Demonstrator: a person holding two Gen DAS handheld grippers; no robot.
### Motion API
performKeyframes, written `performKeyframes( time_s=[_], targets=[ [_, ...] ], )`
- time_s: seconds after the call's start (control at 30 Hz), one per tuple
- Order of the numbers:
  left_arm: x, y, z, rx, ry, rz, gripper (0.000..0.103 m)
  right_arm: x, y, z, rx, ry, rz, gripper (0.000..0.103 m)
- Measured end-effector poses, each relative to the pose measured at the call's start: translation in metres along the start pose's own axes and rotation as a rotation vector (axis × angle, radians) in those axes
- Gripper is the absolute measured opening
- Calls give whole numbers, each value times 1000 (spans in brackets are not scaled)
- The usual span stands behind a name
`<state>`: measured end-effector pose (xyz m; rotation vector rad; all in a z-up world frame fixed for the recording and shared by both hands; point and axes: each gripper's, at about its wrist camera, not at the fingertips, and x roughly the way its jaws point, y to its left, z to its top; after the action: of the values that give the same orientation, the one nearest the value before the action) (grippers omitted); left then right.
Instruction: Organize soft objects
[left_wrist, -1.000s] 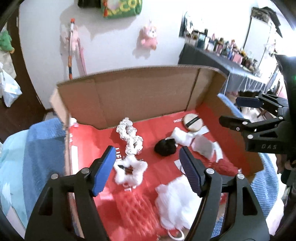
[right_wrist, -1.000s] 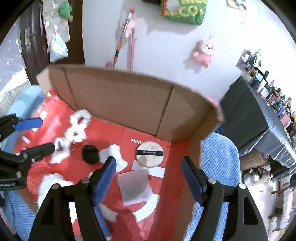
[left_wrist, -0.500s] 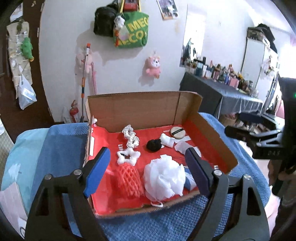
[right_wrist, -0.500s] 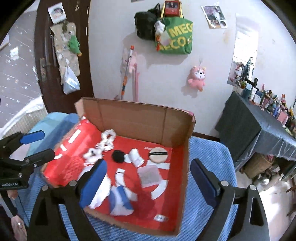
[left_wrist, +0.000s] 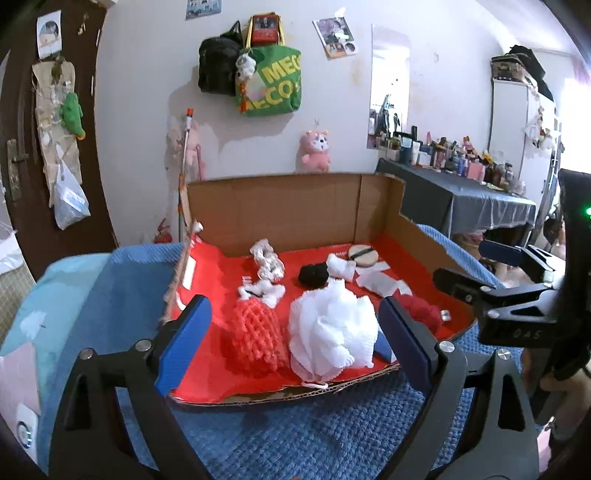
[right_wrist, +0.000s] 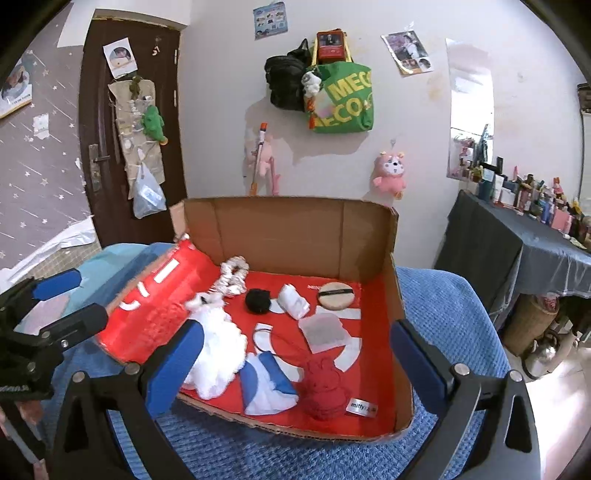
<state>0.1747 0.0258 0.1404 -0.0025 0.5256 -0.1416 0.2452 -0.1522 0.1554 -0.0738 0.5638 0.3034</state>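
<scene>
A shallow cardboard box (right_wrist: 369, 229) with a red lining sits on a blue blanket (right_wrist: 443, 295) and holds the soft things: a fluffy white bath pouf (left_wrist: 332, 332), a coral mesh sponge (left_wrist: 255, 332), a black pom-pom (right_wrist: 258, 300), a round tan powder puff (right_wrist: 337, 294) and a red knitted bunny (right_wrist: 325, 384) (its label too small to read fully). The pouf hides most of a blue-and-white item behind it in the left view. Both tongs, left (left_wrist: 295, 347) and right (right_wrist: 291, 369), gape wide, grasping nothing; the box lies at their twelve o'clock, apart from the pads.
</scene>
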Motion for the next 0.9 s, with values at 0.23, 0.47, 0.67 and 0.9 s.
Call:
performKeyframes(
  time_s=[0.23, 0.47, 0.67, 0.9],
  targets=[
    [31, 3, -10, -8, 1, 13, 92, 31, -8, -20, 16, 0, -47, 103],
    [50, 5, -21, 5, -4, 55, 92, 48, -7, -32, -15, -16, -100, 103],
    [56, 8, -31, 12, -12, 107, 92, 60, -12, -42, 19, 10, -81, 103],
    [57, 16, -35, -19, -7, 112, 92, 63, -11, -43, 19, 6, -94, 103]
  ],
)
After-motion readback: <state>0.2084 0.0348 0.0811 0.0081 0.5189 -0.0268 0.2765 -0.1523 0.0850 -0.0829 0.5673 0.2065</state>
